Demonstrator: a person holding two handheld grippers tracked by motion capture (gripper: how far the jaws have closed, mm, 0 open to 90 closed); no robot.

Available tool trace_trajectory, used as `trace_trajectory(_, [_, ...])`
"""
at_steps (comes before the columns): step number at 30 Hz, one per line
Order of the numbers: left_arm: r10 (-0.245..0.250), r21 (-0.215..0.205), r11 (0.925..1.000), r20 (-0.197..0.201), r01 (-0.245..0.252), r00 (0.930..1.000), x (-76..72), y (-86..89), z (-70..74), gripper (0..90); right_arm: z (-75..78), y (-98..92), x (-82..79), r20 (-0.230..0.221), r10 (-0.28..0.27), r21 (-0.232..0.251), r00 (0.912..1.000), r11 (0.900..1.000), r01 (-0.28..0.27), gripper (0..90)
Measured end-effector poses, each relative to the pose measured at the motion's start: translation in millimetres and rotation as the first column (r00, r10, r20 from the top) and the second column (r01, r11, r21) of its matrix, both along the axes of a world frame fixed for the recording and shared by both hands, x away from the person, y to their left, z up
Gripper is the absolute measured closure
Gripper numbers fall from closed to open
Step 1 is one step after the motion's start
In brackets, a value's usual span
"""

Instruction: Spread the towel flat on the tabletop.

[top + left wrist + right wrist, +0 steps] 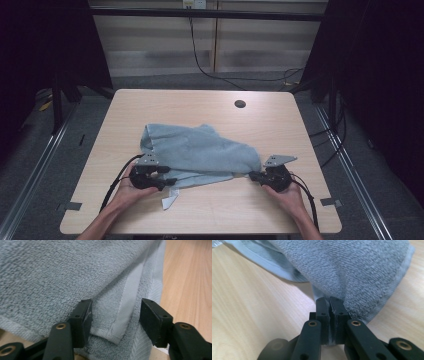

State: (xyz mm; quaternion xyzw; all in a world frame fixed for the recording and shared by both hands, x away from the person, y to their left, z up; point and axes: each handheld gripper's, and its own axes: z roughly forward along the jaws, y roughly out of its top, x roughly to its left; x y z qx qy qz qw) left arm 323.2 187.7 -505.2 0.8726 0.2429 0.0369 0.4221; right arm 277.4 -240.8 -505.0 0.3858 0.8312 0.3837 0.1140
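towel (200, 150): crumpled, long axis left to right on surface (150, 105)
left gripper (167, 181): jaws released, hemmed corner between them
right gripper (254, 175): jaws clenched on right towel edge

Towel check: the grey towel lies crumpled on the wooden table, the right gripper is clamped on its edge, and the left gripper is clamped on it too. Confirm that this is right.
Not quite. The left gripper is not clamped: in the left gripper view its jaws stand apart, with a hemmed corner of the grey towel lying loose between them. The right gripper is clamped on the towel's edge, and the towel does lie crumpled on the wooden table.
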Motion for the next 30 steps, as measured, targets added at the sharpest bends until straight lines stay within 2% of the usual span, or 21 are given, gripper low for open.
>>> trace_trajectory(1, [0.000,0.000,1.0000,0.000,0.000,1.0000,0.0,0.0,0.0,45.8,0.0,0.0,0.0,0.000,0.000,0.000,1.0000,1.000,0.000,86.4])
trace_trajectory(2, [-0.012,0.017,0.9998,0.029,0.011,0.9995,-3.2,1.0,-0.1,49.8,-0.1,1.0,-1.5,-0.017,0.010,0.017,0.9998,1.000,-0.010,86.9])
trace_trajectory(4, [-0.010,0.031,0.9995,0.047,0.008,0.9989,-6.5,2.1,0.3,60.6,-0.7,3.3,-4.3,-0.041,0.036,0.050,0.9985,0.998,-0.034,87.6])
trace_trajectory(9, [0.000,0.051,0.9987,0.043,-0.002,0.9991,-11.6,7.8,3.8,80.7,1.5,10.9,-11.1,-0.061,0.072,0.057,0.9955,0.996,-0.069,88.0])
trace_trajectory(11, [0.002,-0.007,1.0000,0.004,-0.002,1.0000,-11.6,11.5,6.6,82.4,3.4,10.6,-11.4,-0.057,0.070,0.073,0.9959,0.995,-0.066,88.0])
trace_trajectory(12, [0.002,-0.007,1.0000,0.004,-0.002,1.0000,-11.6,11.5,6.6,82.8,5.8,9.7,-11.4,-0.051,0.063,0.077,0.9967,0.995,-0.059,88.1])
trace_trajectory(13, [-0.004,-0.040,0.9992,-0.007,0.004,1.0000,-11.9,14.1,10.2,83.0,9.7,8.5,-11.4,-0.038,0.055,0.088,0.9978,0.995,-0.051,88.1])
trace_trajectory(14, [-0.002,-0.121,0.9926,-0.015,0.000,0.9999,-13.9,19.2,21.4,83.1,15.2,6.4,-11.5,-0.020,0.048,0.111,0.9987,0.993,-0.045,88.1])
trace_trajectory(15, [-0.003,-0.172,0.9852,-0.013,0.000,0.9999,-14.3,23.3,29.6,83.1,21.6,3.8,-11.4,0.006,0.035,0.130,0.9994,0.991,-0.036,88.1])
trace_trajectory(16, [0.002,-0.197,0.9805,-0.010,-0.004,1.0000,-14.9,25.5,34.9,83.1,30.6,0.5,-11.3,0.031,0.012,0.151,0.9994,0.988,-0.017,88.1])
trace_trajectory(17, [0.002,-0.197,0.9805,-0.010,-0.004,1.0000,-14.9,25.5,34.9,83.2,35.9,-1.6,-10.4,0.049,0.003,0.160,0.9988,0.987,-0.011,88.2])
trace_trajectory(19, [0.028,-0.244,0.9695,0.022,-0.021,0.9994,-14.4,30.7,49.0,83.2,48.3,-6.8,-5.3,0.089,-0.027,0.190,0.9957,0.982,0.010,88.3])
trace_trajectory(20, [0.038,-0.266,0.9636,0.030,-0.029,0.9988,-12.3,33.0,55.8,83.2,48.3,-6.8,-5.3,0.089,-0.027,0.190,0.9957,0.982,0.010,88.3])
trace_trajectory(22, [0.108,-0.341,0.9363,0.048,-0.085,0.9930,-0.9,41.3,75.0,83.3,63.0,-9.7,9.9,0.135,-0.067,0.226,0.9886,0.973,0.035,88.3])
trace_trajectory(23, [0.108,-0.341,0.9363,0.048,-0.085,0.9930,-0.9,41.3,75.0,83.3,68.9,-8.8,17.8,0.145,-0.078,0.236,0.9863,0.971,0.042,88.3])
trace_trajectory(24, [0.125,-0.354,0.9299,0.051,-0.099,0.9909,2.5,43.7,78.8,83.3,68.9,-8.8,17.8,0.145,-0.078,0.236,0.9863,0.971,0.042,88.3])
trace_trajectory(25, [0.175,-0.381,0.9138,0.055,-0.141,0.9831,13.0,49.9,87.4,83.3,78.5,-5.9,32.0,0.167,-0.087,0.239,0.9821,0.970,0.046,88.3])
trace_trajectory(27, [0.231,-0.350,0.9171,0.078,-0.190,0.9698,21.0,53.6,88.0,83.2,85.3,-2.4,47.3,0.176,-0.102,0.253,0.9792,0.966,0.055,88.3])
trace_trajectory(28, [0.231,-0.350,0.9171,0.078,-0.190,0.9698,21.0,53.6,88.0,83.2,86.3,-0.3,53.1,0.175,-0.107,0.256,0.9788,0.965,0.060,88.3])
trace_trajectory(29, [0.249,-0.334,0.9183,0.072,-0.212,0.9658,25.9,55.4,84.3,83.2,85.6,3.2,60.5,0.170,-0.109,0.250,0.9794,0.966,0.064,88.3])
trace_trajectory(30, [0.258,-0.333,0.9145,0.041,-0.230,0.9653,30.3,56.3,77.4,83.2,85.6,3.2,60.5,0.170,-0.109,0.250,0.9794,0.966,0.064,88.3])
